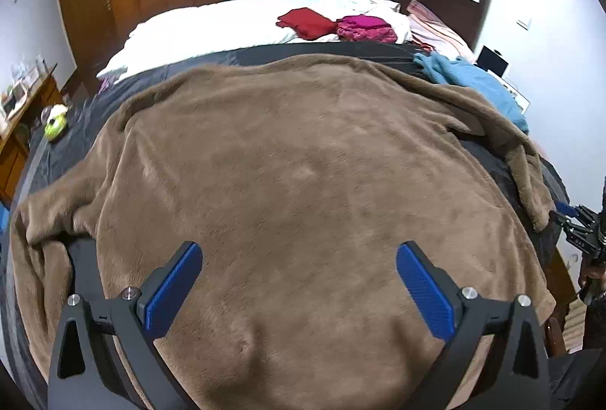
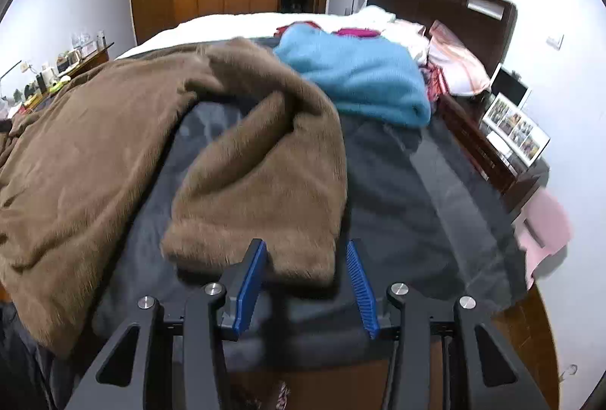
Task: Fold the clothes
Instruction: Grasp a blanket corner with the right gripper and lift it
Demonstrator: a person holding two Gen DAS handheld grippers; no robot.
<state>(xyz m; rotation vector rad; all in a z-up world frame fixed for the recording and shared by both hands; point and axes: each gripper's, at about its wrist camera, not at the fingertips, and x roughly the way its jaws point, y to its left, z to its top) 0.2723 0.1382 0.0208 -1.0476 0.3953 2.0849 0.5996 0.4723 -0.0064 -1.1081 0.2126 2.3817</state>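
Observation:
A brown fleece garment [image 1: 303,163] lies spread over the dark sheet [image 2: 416,201] of a bed. My left gripper [image 1: 299,254] hovers above its middle, open wide, with nothing between the blue pads. One sleeve [image 2: 265,182] runs toward the bed's near right edge. My right gripper [image 2: 306,243] is low at that sleeve's cuff, half closed, and the cuff end lies between its fingers. The left pad [image 2: 250,281] is at the fleece, while a gap shows on the right side. In the left wrist view the right gripper [image 1: 568,216] appears at the far right, by the sleeve end.
A light blue garment [image 2: 360,76] lies behind the sleeve. Folded red [image 1: 306,21] and magenta [image 1: 365,27] clothes sit on the white bedding by the headboard. A nightstand with photos [image 2: 515,129] and a pink cloth [image 2: 545,224] stand on the right, and a yellow-green object [image 1: 56,124] lies at the left.

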